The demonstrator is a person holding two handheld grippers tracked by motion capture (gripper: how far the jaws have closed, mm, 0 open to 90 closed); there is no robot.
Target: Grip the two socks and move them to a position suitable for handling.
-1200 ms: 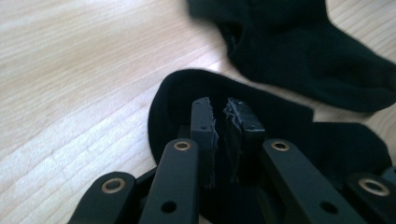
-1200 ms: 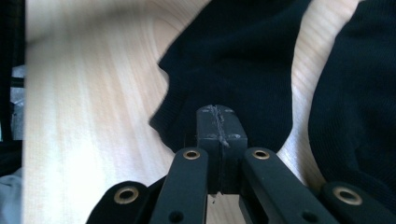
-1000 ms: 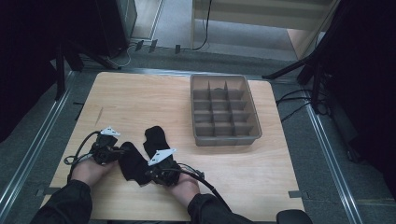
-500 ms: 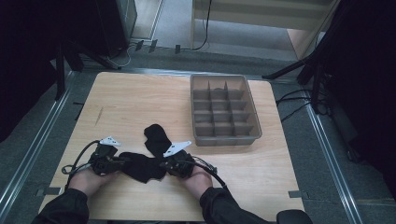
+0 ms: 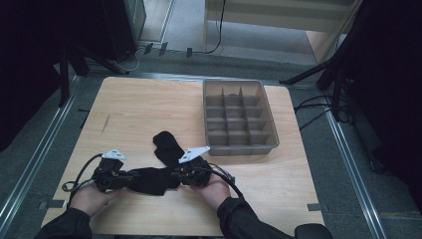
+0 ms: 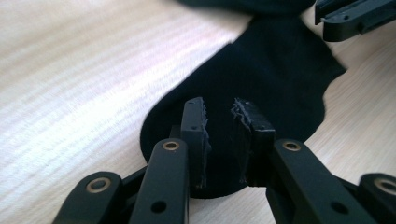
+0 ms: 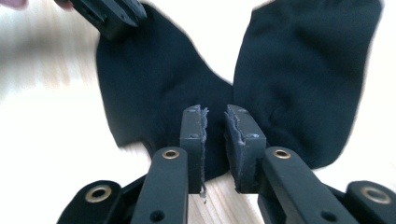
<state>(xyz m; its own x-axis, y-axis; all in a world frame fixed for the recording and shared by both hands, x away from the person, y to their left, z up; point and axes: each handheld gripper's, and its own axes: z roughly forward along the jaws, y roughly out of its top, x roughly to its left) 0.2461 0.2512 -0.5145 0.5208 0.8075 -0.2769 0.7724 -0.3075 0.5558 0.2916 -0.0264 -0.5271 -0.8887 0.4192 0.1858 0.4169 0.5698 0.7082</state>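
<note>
Wooden desk (image 5: 149,114) carried everything. Grey divided tray (image 5: 271,132) sat on the desk's far right part, its compartments looking empty. Black sock (image 5: 161,164) lay flat on the desk, well left of the tray and nearer the person, bent in an L: one leg ran up toward the tray side, the other stretched along the near edge between both hands.

Left tool (image 5: 119,175) sat at the end of the sock farthest from the tray; in its own view (image 6: 219,121) the jaws stood slightly apart over the fabric's rounded end, nothing pinched between them as far as visible. Right tool (image 5: 188,172) sat at the sock's bend, on the tray side; in its own view (image 7: 215,123) the jaws were also a little apart, just above the notch where the two legs met, not clamped on cloth.

Judgement: sock looked light, soft, limp, would sag and fold when lifted, not fragile, not slippery against the ridged pads. Best hold likely a pinch of an edge or the end, one tool per end to keep it spread.
</note>
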